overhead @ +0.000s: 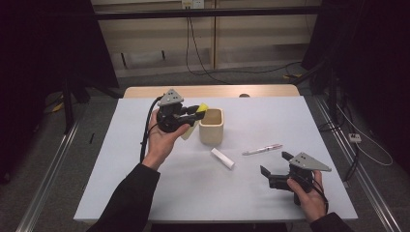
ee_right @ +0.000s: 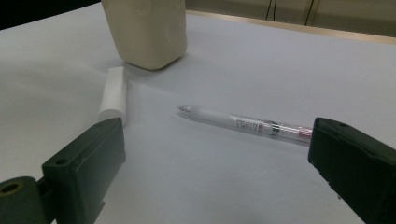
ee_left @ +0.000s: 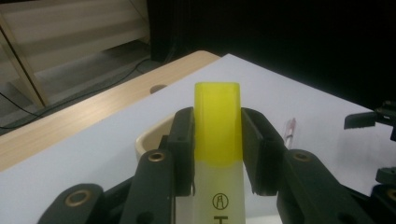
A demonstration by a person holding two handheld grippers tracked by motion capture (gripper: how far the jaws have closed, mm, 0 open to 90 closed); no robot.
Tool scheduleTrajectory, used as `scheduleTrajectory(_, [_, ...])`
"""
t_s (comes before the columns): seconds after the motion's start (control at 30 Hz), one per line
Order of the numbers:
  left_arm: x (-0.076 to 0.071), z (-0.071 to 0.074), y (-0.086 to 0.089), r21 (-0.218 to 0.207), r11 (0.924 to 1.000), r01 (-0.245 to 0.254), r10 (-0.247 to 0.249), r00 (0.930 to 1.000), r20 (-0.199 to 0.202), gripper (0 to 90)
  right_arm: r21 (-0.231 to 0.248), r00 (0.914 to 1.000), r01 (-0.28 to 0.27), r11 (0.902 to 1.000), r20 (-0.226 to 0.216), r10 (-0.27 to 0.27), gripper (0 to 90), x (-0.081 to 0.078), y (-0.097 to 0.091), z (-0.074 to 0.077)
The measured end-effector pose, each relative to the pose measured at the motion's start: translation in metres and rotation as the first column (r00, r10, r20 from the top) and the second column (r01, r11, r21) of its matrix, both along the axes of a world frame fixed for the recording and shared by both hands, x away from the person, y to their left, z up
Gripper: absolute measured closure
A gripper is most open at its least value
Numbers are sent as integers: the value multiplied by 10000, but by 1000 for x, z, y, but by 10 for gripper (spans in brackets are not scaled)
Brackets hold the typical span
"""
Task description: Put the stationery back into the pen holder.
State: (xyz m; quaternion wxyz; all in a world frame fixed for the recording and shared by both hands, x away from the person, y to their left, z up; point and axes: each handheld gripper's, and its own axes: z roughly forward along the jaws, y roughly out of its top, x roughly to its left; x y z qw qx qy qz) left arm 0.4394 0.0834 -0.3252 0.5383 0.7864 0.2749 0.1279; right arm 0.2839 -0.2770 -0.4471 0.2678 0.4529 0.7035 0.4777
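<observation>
My left gripper [overhead: 192,114] is shut on a highlighter [ee_left: 217,140] with a yellow cap and a pale body. It holds the highlighter [overhead: 199,112] in the air just left of a cream cup [overhead: 212,126], the cap near the cup's rim. The cup's rim [ee_left: 147,137] peeks out behind the left gripper's jaws. Low at the table's right, my right gripper [overhead: 274,163] stands open with nothing between its jaws. Ahead of it lie a clear pen [ee_right: 247,123] and a white cylinder [ee_right: 113,95], with the cup [ee_right: 144,30] behind them.
The white tabletop [overhead: 145,193] has a wooden strip [overhead: 212,91] along its far edge. The pen [overhead: 262,149] and the white cylinder [overhead: 222,158] lie between the cup and the right gripper. Dark stands and cables flank the table on the floor.
</observation>
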Motion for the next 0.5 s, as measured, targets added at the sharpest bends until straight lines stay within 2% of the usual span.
scheduleTrajectory(0.1, [6,2,-3,101,9999,-29,28,9999,106,673,-53,10000,-77,10000,35,78,44,-1,1,0])
scheduleTrajectory(0.27, [16,2,-11,-49,10000,-75,76,9998,169,673,14,10000,71,10000,17,-71,44,-1,-2,0])
scheduleTrajectory(0.5, [26,10,-20,-370,9992,-173,184,9994,303,673,-67,10000,-16,10000,4,16,44,0,-1,0])
